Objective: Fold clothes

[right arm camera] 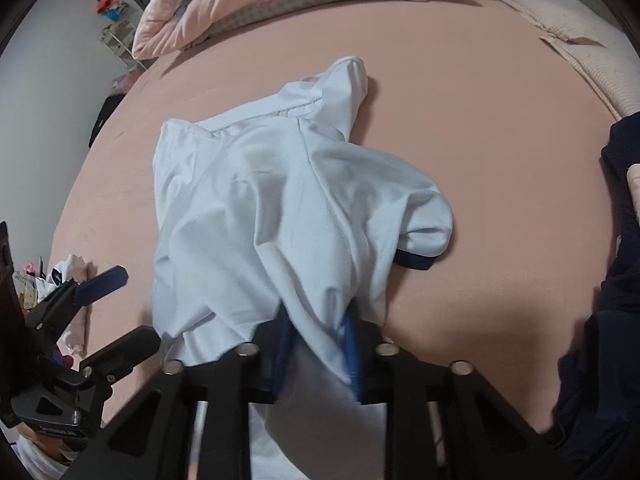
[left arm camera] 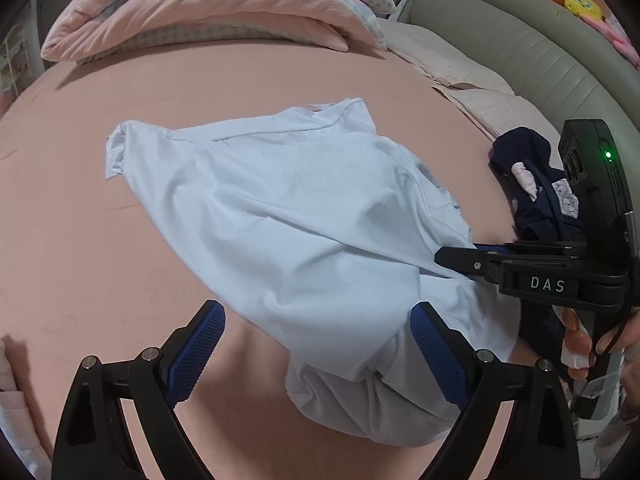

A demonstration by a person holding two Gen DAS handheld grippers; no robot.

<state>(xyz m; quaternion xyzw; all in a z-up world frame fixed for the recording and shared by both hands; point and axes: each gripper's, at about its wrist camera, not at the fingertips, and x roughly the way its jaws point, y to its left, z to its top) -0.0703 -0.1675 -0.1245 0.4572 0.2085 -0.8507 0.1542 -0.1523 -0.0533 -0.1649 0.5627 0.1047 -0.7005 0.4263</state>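
White shirt [left arm camera: 288,216] rumpled mid-bed on pink sheet [left arm camera: 80,240], right tool [right arm camera: 316,344] pinched tight on shirt's near hem, left tool [left arm camera: 316,360] spread wide, one pad [left arm camera: 436,356] against the shirt's bunched edge, navy garment [left arm camera: 536,200] just beside shirt.

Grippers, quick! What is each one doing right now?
Left gripper: open, nothing pinched.
Right gripper: shut on the white shirt.
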